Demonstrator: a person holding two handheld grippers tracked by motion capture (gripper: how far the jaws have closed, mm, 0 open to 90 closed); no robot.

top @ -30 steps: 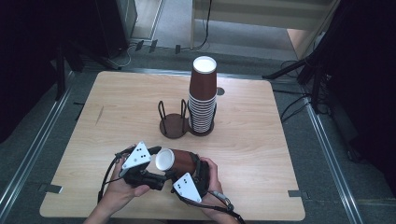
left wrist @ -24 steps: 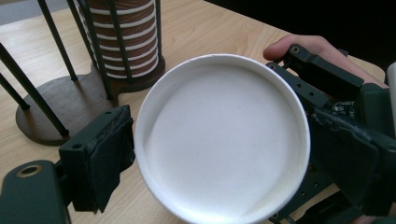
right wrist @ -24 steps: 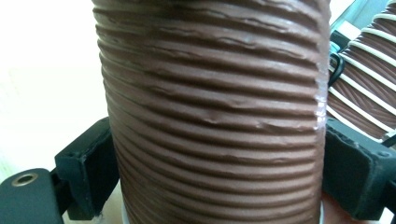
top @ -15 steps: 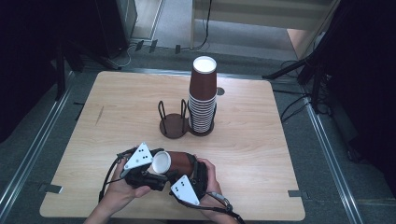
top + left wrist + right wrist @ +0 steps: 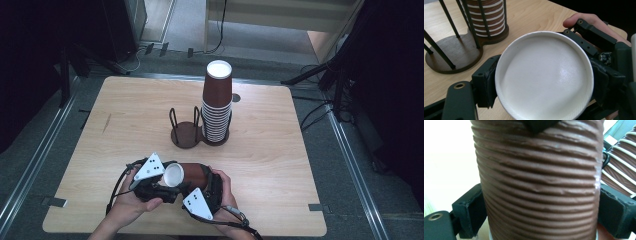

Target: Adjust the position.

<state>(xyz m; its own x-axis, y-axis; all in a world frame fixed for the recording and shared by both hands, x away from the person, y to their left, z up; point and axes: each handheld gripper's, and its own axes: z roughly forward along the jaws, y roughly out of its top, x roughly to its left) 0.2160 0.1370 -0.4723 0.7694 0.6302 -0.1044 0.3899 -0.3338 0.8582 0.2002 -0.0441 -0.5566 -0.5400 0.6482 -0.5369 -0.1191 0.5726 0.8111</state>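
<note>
Fingers [image 5: 484,87] on brown cup [image 5: 192,175], above wooden table [image 5: 280,150].

A light wooden table [image 5: 125,110] bears a dark two-ring cup holder [image 5: 186,137] with stacked cups [image 5: 216,115].

I see a brown cup [image 5: 189,175] with bumpy lines running all around it. Its flat round end is white. My two grippers are black, and each one has a grey plate on top with little black dots. The stack of cups [image 5: 217,107] is brown with thin white stripes, and its top is white too. The cup stand [image 5: 186,135] is dark brown with black rods. The counter [image 5: 280,150] is light wood.
</note>
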